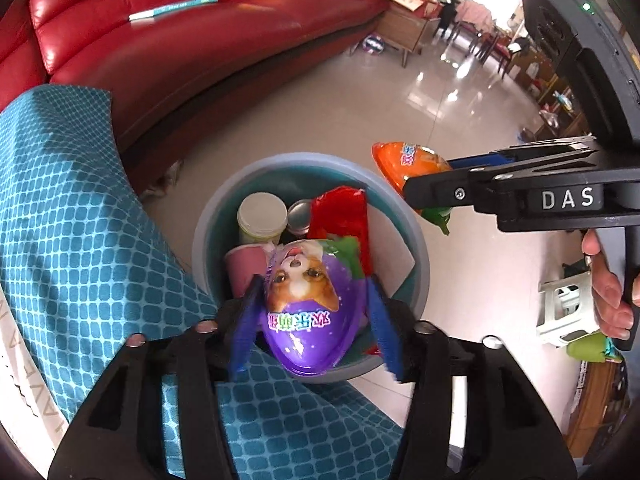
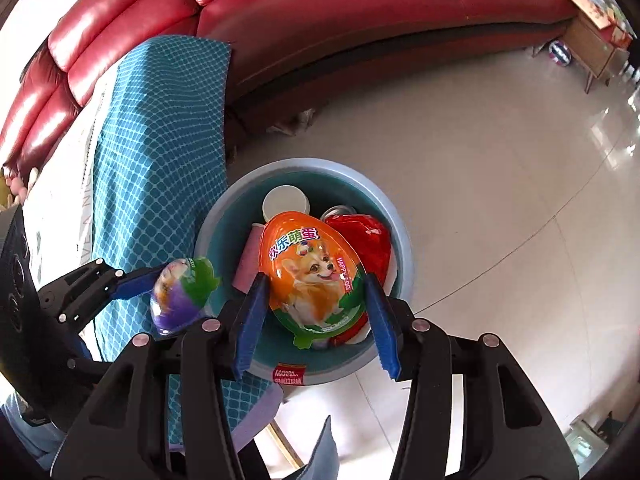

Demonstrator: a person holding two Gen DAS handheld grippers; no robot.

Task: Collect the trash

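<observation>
left gripper (image 1: 312, 320): jaws clamping the purple egg pack (image 1: 304, 308) by its two sides, hanging over the near part of the trash bin (image 1: 416, 248).
right gripper (image 2: 316, 320): jaws clamping the orange egg pack (image 2: 316, 280) the same way, hanging over the bin middle in its own view; seen from the left wrist, sitting out at the bin's right rim, so exact position over the opening not being clear.
trash location: both packs in the air, neither touching the bin; bin standing on the tiled floor (image 1: 460, 100), just beside the teal cloth (image 1: 68, 220) covering the tabletop edge.
bin contents: white cup (image 1: 262, 214), pink cup (image 1: 246, 268), can (image 1: 300, 216), red wrapper (image 1: 344, 216) already lying inside, filling much of it.
step in hand: judging as release over the bin, both hands near simultaneous.
doing it well: centring each pack over the opening before parting the jaws; lowering close to the pile to limit bounce off the cups; opening fully, since the rounded shells may be hanging on one pad.
risk: purple pack sitting near the near rim and cloth, possibly tipping onto the cloth; orange pack possibly glancing off the right rim to the floor.
surroundings: red sofa (image 2: 360, 20) behind, well apart.
</observation>
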